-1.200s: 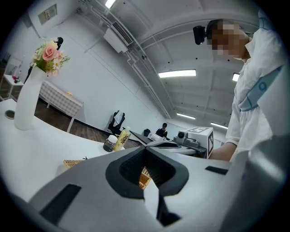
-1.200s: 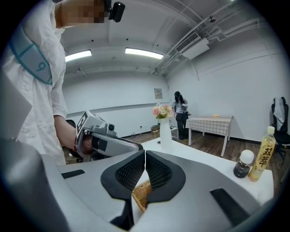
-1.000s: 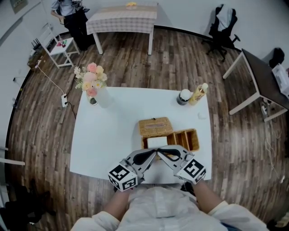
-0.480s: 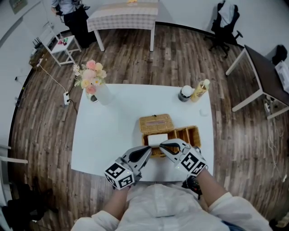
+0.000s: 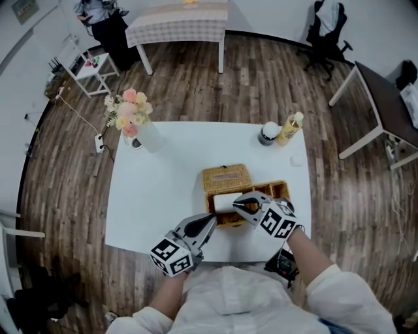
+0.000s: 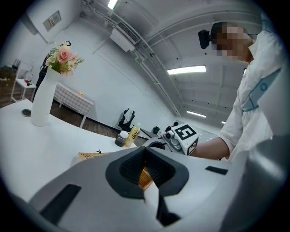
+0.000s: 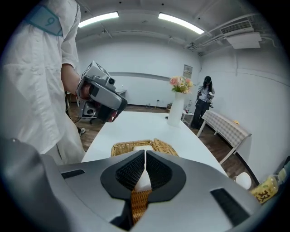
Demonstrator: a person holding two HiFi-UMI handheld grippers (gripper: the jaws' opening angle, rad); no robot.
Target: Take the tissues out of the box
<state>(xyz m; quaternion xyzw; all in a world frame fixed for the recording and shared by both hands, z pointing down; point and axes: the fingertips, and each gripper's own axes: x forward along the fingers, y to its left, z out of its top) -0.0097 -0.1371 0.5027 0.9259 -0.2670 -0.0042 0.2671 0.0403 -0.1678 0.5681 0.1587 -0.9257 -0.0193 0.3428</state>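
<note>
An open wicker box (image 5: pixel 251 194) sits on the white table (image 5: pixel 157 196), its lid (image 5: pixel 225 177) laid back behind it. A white tissue stack (image 5: pixel 224 201) lies in its left compartment and also shows as the tissue stack (image 7: pixel 138 148) in the right gripper view. My right gripper (image 5: pixel 237 207) (image 7: pixel 146 152) is shut, with its tips over the tissue's right edge; whether a sheet is pinched I cannot tell. At the box's front edge my left gripper (image 5: pixel 212 220) (image 6: pixel 146 149) is shut and empty, and wicker shows past its jaws.
A white vase of flowers (image 5: pixel 135 124) stands at the table's far left corner. A yellow bottle (image 5: pixel 288 132) and a dark jar (image 5: pixel 266 138) stand at the far right. Another table (image 5: pixel 179 26), a person (image 5: pixel 104 19) and an office chair (image 5: pixel 323 32) are beyond.
My right gripper has moved from the box's front edge forward over the box to the tissue. The left gripper has drawn back slightly to the left.
</note>
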